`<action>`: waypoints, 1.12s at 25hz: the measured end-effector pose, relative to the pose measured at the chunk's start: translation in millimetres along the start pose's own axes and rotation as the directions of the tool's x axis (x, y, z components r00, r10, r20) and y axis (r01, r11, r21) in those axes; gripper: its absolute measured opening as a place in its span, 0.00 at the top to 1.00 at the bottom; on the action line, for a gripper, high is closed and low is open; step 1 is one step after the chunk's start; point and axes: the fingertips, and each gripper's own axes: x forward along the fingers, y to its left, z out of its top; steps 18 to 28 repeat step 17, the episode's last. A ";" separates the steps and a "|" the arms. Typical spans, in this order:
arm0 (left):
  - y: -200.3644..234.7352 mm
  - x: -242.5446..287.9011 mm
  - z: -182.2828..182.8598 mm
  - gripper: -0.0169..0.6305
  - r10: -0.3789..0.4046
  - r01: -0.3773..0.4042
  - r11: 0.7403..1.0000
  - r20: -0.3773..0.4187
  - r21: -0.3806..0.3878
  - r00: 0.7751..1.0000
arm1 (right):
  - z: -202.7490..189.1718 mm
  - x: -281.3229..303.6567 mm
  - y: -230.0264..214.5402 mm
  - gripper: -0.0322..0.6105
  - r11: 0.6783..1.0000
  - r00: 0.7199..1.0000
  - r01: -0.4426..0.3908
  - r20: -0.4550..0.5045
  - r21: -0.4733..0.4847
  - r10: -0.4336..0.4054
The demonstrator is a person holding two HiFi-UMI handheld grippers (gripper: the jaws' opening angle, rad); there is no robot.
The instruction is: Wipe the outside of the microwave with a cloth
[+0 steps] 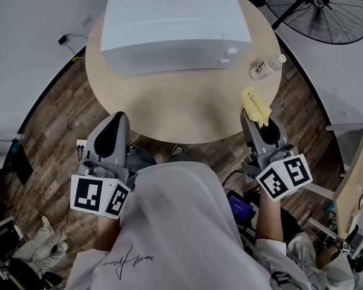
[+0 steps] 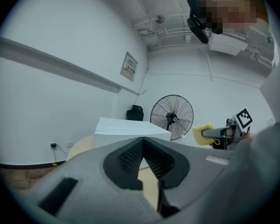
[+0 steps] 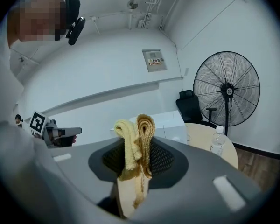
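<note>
Firmly, right tool (image 3: 137, 147) clamps cloth (image 3: 136, 127), apparently folded

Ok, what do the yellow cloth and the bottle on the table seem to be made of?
Cloth: soft terry-like fabric, matte; its folded edges look fuzzy and ribbed. Bottle: probably clear plastic, glossy; see-through body, white cap.

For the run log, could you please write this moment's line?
right gripper: shut on yellow cloth | left gripper: shut, empty | microwave: untouched
</note>
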 end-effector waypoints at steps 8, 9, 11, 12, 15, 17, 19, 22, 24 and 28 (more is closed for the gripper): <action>0.0 -1.5 -13.6 0.99 0.015 -0.015 1.000 -0.041 0.012 0.999 | -11.3 -5.9 0.6 0.76 0.999 0.999 0.020 -0.030 -0.034 -0.021; -0.3 -1.7 -14.8 0.99 0.016 -0.015 1.000 -0.044 0.012 0.999 | -11.4 -7.0 0.8 0.76 0.999 0.999 0.021 -0.030 -0.035 -0.022; -2.3 -1.8 -16.3 0.99 0.012 -0.011 1.000 -0.046 0.009 0.999 | -11.0 -9.7 1.4 0.76 0.999 0.999 0.021 -0.028 -0.038 -0.022; -3.8 -1.6 -16.6 0.99 0.009 -0.009 1.000 -0.046 0.009 0.999 | -10.5 -11.1 1.4 0.76 0.999 0.999 0.021 -0.027 -0.040 -0.022; -7.8 0.0 -17.2 0.99 0.006 -0.006 1.000 -0.043 0.007 0.999 | -9.6 -14.1 -0.1 0.76 0.999 0.999 0.020 -0.026 -0.044 -0.021; -9.7 1.4 -17.9 0.99 0.006 -0.006 1.000 -0.042 0.005 0.999 | -9.6 -15.2 -1.5 0.76 0.999 0.999 0.019 -0.027 -0.047 -0.020; -9.7 1.4 -17.9 0.99 0.006 -0.006 1.000 -0.042 0.005 0.999 | -9.6 -15.2 -1.5 0.76 0.999 0.999 0.019 -0.027 -0.047 -0.020; -9.7 1.4 -17.9 0.99 0.006 -0.006 1.000 -0.042 0.005 0.999 | -9.6 -15.2 -1.5 0.76 0.999 0.999 0.019 -0.027 -0.047 -0.020; -9.7 1.4 -17.9 0.99 0.006 -0.006 1.000 -0.042 0.005 0.999 | -9.6 -15.2 -1.5 0.76 0.999 0.999 0.019 -0.027 -0.047 -0.020; -9.7 1.4 -17.9 0.99 0.006 -0.006 1.000 -0.042 0.005 0.999 | -9.6 -15.2 -1.5 0.76 0.999 0.999 0.019 -0.027 -0.047 -0.020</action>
